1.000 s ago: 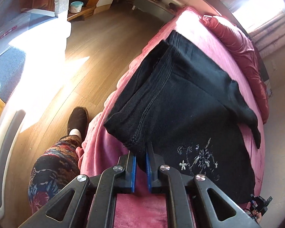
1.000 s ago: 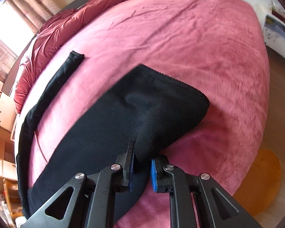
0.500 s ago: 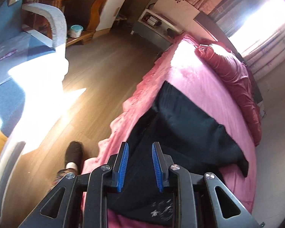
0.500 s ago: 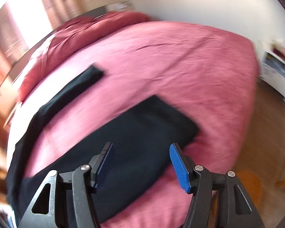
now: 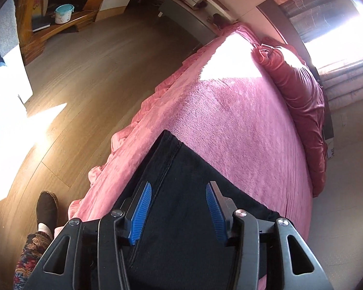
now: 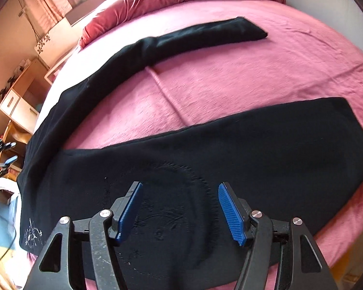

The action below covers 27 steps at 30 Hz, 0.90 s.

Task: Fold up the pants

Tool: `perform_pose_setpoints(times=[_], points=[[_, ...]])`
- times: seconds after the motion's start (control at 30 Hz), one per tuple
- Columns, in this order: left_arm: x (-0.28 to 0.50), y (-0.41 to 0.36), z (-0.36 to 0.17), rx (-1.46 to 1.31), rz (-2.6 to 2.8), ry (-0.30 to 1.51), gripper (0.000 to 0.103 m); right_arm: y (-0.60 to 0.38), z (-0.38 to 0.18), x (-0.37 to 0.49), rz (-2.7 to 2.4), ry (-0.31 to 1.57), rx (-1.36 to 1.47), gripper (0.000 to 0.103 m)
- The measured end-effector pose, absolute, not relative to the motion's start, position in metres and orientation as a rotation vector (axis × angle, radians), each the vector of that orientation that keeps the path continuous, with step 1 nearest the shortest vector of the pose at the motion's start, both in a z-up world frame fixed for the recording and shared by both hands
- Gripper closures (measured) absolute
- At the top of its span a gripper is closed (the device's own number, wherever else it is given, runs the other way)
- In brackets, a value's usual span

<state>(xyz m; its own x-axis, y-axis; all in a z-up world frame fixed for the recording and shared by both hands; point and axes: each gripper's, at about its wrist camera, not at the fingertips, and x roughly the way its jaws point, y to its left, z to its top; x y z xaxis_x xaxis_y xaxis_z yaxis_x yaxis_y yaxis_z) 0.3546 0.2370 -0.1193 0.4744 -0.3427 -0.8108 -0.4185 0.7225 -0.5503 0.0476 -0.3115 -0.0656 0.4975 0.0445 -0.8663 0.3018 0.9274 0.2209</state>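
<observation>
Black pants [image 6: 254,149] lie spread on the pink bed cover [image 6: 230,72]. One leg lies broad and near in the right wrist view, and the other leg [image 6: 205,33] stretches off toward the pillows. Pale embroidery [image 6: 32,232] shows near the pants' left end. My right gripper [image 6: 180,188] hovers over the near leg, its jaws opening, with nothing pinched between the blue pads. My left gripper [image 5: 178,188] hangs above a seamed corner of the pants [image 5: 188,181] by the bed's side edge. Its jaws are also opening and grip no cloth.
A rolled red duvet [image 5: 302,91] lies along the head of the bed. Wooden floor [image 5: 96,72] runs beside the bed, where a person's slippered foot [image 5: 47,205] stands. A grey nightstand [image 5: 193,12] and wooden shelves [image 5: 60,24] stand further back.
Both grippers were shut on the pants' cloth and have let go, their jaws now apart. Both have swept sideways over the bed, and the right one has rolled. The pants lie flatter.
</observation>
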Motion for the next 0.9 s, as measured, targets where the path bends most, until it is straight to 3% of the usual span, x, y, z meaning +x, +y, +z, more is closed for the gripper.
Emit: perform_pose_setpoints(times=[0.37,0.4,0.43,0.47,0.53,0.9], points=[[0.422,0.23,-0.166,-0.729,0.177,1.233,0.057,-0.318,-0.087,0.053,-0.205,1.129,0.4,0.037],[0.423,0.227,-0.167,-0.702,0.176,1.233,0.059,-0.319,-0.087,0.051,-0.209,1.132,0.398,0.037],[0.424,0.224,-0.165,-0.658,0.17,1.222,0.069,-0.319,-0.087,0.05,-0.211,1.133,0.398,0.037],[0.423,0.22,-0.161,-0.604,0.165,1.207,0.079,-0.319,-0.087,0.049,-0.212,1.134,0.394,0.037],[0.413,0.217,-0.15,-0.575,0.142,1.147,0.088,-0.319,-0.088,0.049,-0.213,1.137,0.379,0.037],[0.277,0.188,-0.025,-0.546,-0.284,0.753,0.093,-0.319,-0.066,0.063,-0.166,1.069,0.382,0.037]])
